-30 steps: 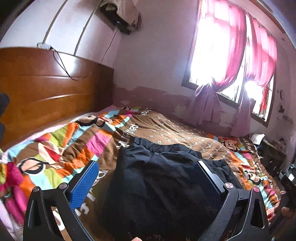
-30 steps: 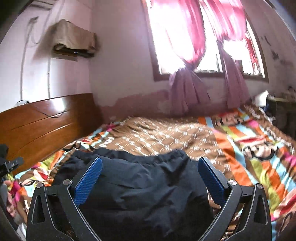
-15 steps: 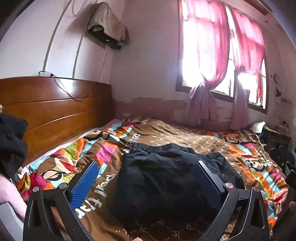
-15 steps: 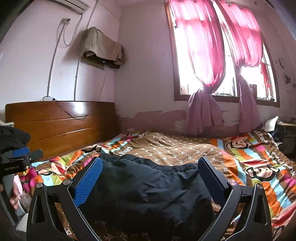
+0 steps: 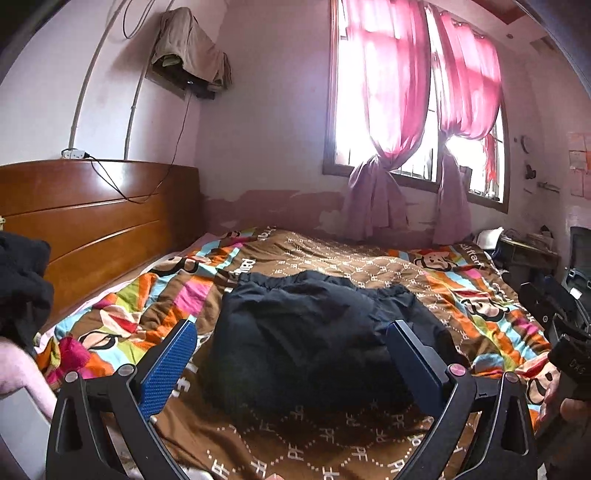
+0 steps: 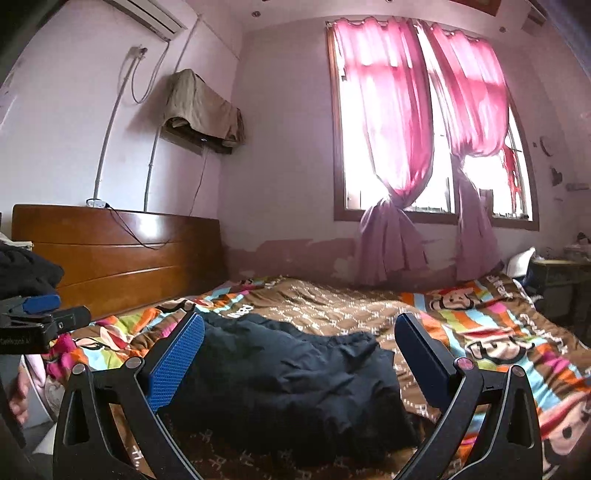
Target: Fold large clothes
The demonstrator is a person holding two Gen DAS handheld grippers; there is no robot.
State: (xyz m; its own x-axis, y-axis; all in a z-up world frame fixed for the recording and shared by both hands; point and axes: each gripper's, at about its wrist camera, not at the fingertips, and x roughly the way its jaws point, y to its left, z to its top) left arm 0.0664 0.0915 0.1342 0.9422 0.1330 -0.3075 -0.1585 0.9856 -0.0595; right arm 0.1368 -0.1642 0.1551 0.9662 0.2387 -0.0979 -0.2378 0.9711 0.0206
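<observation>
Two grippers, both raised clear of the bed and gripping nothing: left gripper [image 5: 291,350] with blue-padded fingers [image 5: 168,369] spread wide, right gripper [image 6: 299,354] likewise splayed, pads [image 6: 177,363] well apart. Between each pair of fingers, lying on the bedspread [image 5: 332,266], a dark navy garment [image 5: 317,332], bunched into a folded heap, gathered elastic edge turned toward the window [image 5: 417,110]. Same garment [image 6: 288,384] seen lower and closer from the right wrist view, rumpled, touching neither gripper. Bedspread brown with a white lattice print, bordered by bright stripes and cartoon monkey faces. Wooden headboard [image 5: 92,221] at the left, a cable draped over its top. Pink curtains [image 6: 391,110] knotted in front of the bright window. Black clothing [image 5: 22,288] piled at the far left edge. Air conditioner [image 6: 147,14] high on the wall, and a cloth-covered shelf [image 6: 203,110] below it.
</observation>
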